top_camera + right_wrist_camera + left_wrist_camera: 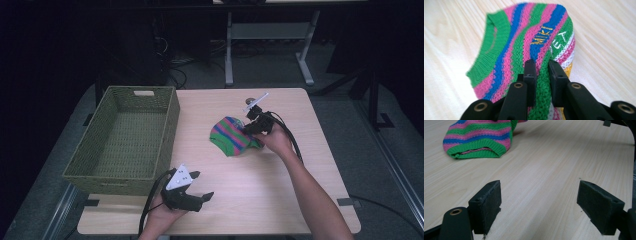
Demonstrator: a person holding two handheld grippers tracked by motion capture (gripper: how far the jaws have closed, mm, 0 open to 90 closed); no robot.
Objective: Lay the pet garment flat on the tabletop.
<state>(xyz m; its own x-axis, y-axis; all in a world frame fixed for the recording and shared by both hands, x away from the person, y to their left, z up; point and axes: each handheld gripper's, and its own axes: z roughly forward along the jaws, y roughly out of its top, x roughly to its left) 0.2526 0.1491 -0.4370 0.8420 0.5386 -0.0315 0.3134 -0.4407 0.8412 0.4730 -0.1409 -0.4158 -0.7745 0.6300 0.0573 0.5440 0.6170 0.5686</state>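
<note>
Pinching fold of striped knit sock (524,47), right claw (541,67) clamped on green stripe, sock mid-worktop (280,185). Left claw (199,186) spread wide, holding nothing, near front edge. Likely destination green wicker basket (102,167): lift clear before swinging left, keep grip deep.

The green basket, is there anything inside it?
The green basket looks empty: just its woven floor shows. The near wall hides a strip of floor behind it. The striped sock lies outside on the table.

Your right tool (541,72) covers the sock's (524,45) near end, and its yellow lettering reads too blurred.
</note>
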